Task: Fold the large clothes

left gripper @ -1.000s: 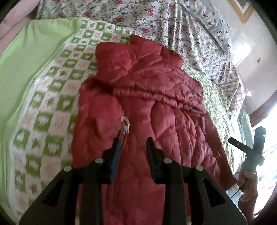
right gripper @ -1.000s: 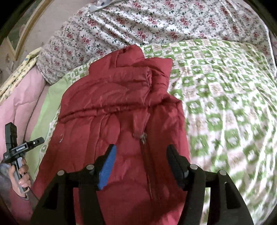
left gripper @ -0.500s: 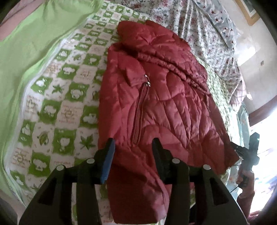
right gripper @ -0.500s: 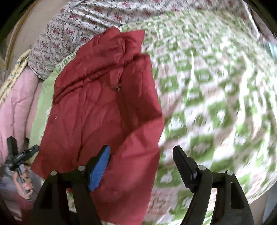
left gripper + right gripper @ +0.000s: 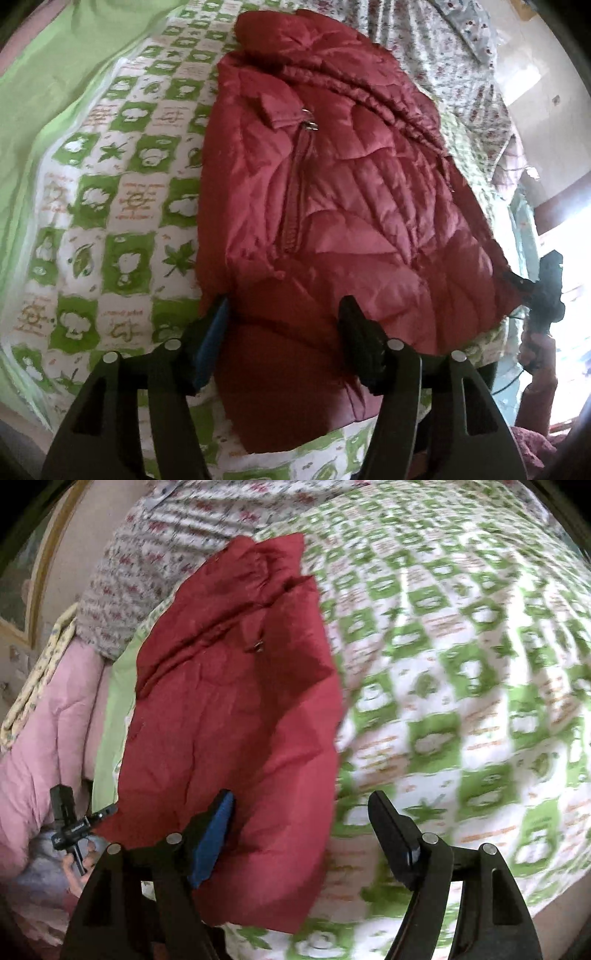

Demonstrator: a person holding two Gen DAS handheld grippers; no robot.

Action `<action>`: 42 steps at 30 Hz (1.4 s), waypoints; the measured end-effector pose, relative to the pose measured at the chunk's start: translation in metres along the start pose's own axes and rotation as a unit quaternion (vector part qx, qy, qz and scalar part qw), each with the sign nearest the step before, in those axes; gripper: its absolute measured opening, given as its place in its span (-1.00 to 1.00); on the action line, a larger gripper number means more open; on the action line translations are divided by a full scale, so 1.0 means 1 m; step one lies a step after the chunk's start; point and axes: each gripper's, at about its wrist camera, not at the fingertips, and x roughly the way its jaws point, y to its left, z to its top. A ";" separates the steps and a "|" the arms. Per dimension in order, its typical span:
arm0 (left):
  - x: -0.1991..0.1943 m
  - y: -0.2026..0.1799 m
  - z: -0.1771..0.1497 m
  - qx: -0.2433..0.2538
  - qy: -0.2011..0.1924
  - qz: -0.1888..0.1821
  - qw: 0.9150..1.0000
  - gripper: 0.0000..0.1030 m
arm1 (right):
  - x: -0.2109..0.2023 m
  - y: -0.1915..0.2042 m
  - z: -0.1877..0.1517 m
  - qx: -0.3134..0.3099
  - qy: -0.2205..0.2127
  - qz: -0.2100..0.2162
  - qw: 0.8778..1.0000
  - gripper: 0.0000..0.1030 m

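A dark red quilted jacket (image 5: 351,192) lies spread on a green-and-white checked bedspread (image 5: 122,192), collar at the far end, its zipper pull (image 5: 310,125) near the chest. My left gripper (image 5: 284,314) hovers over the jacket's near hem. Its jaws are opening, with jacket fabric beneath the gap and the pads not pressing on it. In the right wrist view the jacket (image 5: 236,701) fills the left half. My right gripper (image 5: 303,808) stands open above the jacket's near right corner, its blue pad over fabric and its other finger over bedspread (image 5: 461,664).
A floral sheet (image 5: 443,48) covers the head of the bed. A plain green sheet (image 5: 55,74) borders the checked spread, and a pink quilt (image 5: 48,720) lies beyond it. A hand holds the other gripper at each view's edge. The bed's near edge runs just below the fingers.
Both grippers drew back from the jacket's middle to its near hem and sank lower. The left jaws widened steadily, and the right gripper shifted towards the jacket's right edge.
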 end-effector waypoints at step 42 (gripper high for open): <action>-0.091 -0.029 0.022 0.042 -0.109 -0.105 0.988 -0.72 | -0.074 0.030 -0.001 -0.021 -0.092 0.196 0.976 -0.62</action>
